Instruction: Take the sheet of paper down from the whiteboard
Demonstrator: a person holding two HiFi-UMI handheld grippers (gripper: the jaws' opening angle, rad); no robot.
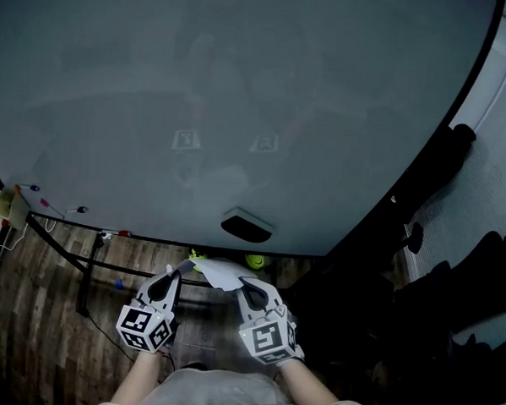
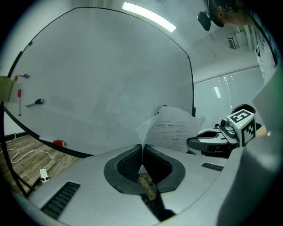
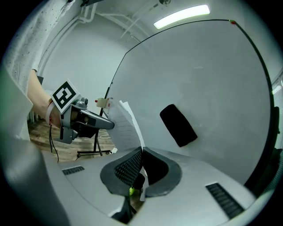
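The sheet of paper (image 1: pixel 218 273) is off the whiteboard (image 1: pixel 242 87) and hangs between my two grippers, just below the board's bottom edge. My left gripper (image 1: pixel 179 272) is shut on the sheet's left edge. In the left gripper view the printed paper (image 2: pixel 174 128) rises from the closed jaws (image 2: pixel 142 149), with the right gripper (image 2: pixel 211 142) behind it. My right gripper (image 1: pixel 242 282) is shut on the right edge. In the right gripper view the paper (image 3: pixel 126 126) stands edge-on from the closed jaws (image 3: pixel 141 153), and the left gripper (image 3: pixel 90 121) is beyond it.
A black eraser (image 1: pixel 247 227) sticks to the board above the grippers. A green round object (image 1: pixel 255 261) sits near the board's lower edge. Markers (image 1: pixel 81 209) and a yellowish box (image 1: pixel 10 203) are at the left. The board's stand (image 1: pixel 84 273) rests on wooden floor. Dark shapes (image 1: pixel 452 276) fill the right.
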